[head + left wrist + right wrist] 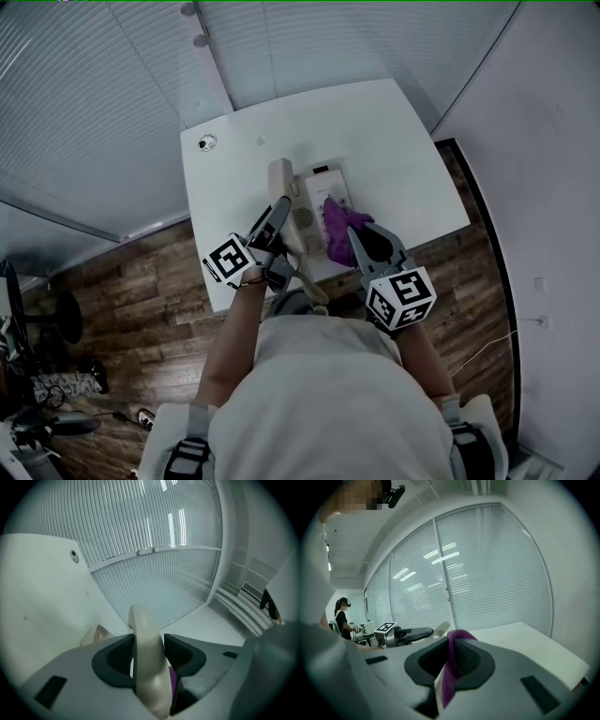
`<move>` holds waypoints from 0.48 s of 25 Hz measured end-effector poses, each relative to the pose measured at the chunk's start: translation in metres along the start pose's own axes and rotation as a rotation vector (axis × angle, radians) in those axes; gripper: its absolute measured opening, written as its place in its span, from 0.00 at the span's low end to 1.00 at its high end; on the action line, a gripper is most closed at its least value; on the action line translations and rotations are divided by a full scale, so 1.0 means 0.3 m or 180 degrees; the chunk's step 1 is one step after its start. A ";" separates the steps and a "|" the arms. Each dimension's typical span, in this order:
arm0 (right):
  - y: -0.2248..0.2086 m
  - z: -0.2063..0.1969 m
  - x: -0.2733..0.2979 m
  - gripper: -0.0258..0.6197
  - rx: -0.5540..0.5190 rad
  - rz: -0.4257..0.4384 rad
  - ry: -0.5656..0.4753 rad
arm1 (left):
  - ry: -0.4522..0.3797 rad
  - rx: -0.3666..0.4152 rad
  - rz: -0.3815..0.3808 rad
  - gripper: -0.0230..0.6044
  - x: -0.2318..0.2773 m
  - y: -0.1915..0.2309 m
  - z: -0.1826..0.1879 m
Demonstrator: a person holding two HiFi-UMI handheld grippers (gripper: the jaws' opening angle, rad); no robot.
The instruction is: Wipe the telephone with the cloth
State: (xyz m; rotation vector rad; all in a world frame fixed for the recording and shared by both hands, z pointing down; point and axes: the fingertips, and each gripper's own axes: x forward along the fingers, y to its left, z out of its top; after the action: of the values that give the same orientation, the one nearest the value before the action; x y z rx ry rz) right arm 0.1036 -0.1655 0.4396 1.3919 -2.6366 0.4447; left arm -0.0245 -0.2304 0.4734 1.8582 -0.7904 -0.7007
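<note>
The beige telephone base [322,204] sits near the front edge of the white table [394,131]. My left gripper [278,214] is shut on its beige handset [281,187], which is lifted off the base. In the left gripper view the handset [146,653] stands upright, pinched between the dark pads. My right gripper [354,234] is shut on the purple cloth [336,223], held over the right side of the base. In the right gripper view the cloth [451,667] hangs folded between the jaws, with the left gripper [412,633] to its left.
A round cable grommet [207,143] is set in the table's far left corner. Window blinds [103,84] run behind the table and a wall [544,141] stands to the right. Wooden floor [141,281] lies on the left. Another person [342,616] stands far off.
</note>
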 end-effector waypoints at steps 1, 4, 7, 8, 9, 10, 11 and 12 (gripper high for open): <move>-0.012 0.005 -0.002 0.11 0.0013 -0.0037 -0.0021 | 0.0033 0.0075 0.0108 0.37 -0.004 0.021 -0.009; -0.034 0.021 -0.004 0.11 0.0057 -0.0102 -0.0082 | 0.0122 0.0180 0.0287 0.37 -0.006 0.060 -0.034; -0.043 0.029 -0.004 0.11 0.0083 -0.0128 -0.0112 | 0.0207 0.0346 0.0484 0.37 -0.008 0.097 -0.050; -0.045 0.031 -0.004 0.11 0.0088 -0.0130 -0.0117 | 0.0219 0.0359 0.0528 0.37 -0.006 0.106 -0.055; -0.046 0.032 -0.004 0.11 0.0093 -0.0128 -0.0119 | 0.0226 0.0364 0.0564 0.37 -0.004 0.114 -0.060; -0.046 0.033 -0.004 0.11 0.0097 -0.0125 -0.0122 | 0.0232 0.0370 0.0598 0.37 -0.002 0.121 -0.064; -0.047 0.034 -0.004 0.11 0.0102 -0.0120 -0.0125 | 0.0237 0.0382 0.0631 0.37 0.001 0.129 -0.068; -0.048 0.034 -0.003 0.11 0.0108 -0.0115 -0.0129 | 0.0246 0.0400 0.0666 0.37 0.004 0.136 -0.072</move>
State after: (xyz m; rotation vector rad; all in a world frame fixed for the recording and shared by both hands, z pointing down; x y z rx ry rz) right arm 0.1161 -0.1755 0.4326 1.4713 -2.6429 0.4640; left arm -0.0165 -0.2329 0.5188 1.8688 -0.9804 -0.4533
